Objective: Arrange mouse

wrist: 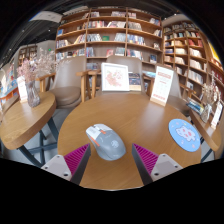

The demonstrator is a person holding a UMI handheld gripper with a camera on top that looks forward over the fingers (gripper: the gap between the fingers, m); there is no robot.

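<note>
Pale grey-white mouse (104, 139) with a small red mark near its far end, lying flat on the round wooden tabletop (150, 118), long axis slanted toward the near edge. Sits close to that near edge, between the open jaws of the gripper (111, 160) and just ahead of their tips, nearer the left one. Touched by neither pink pad.

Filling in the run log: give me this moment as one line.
gripper: open | mouse: on round table, between and just ahead of fingers, untouched | mouse pad: beyond right finger, empty
</note>
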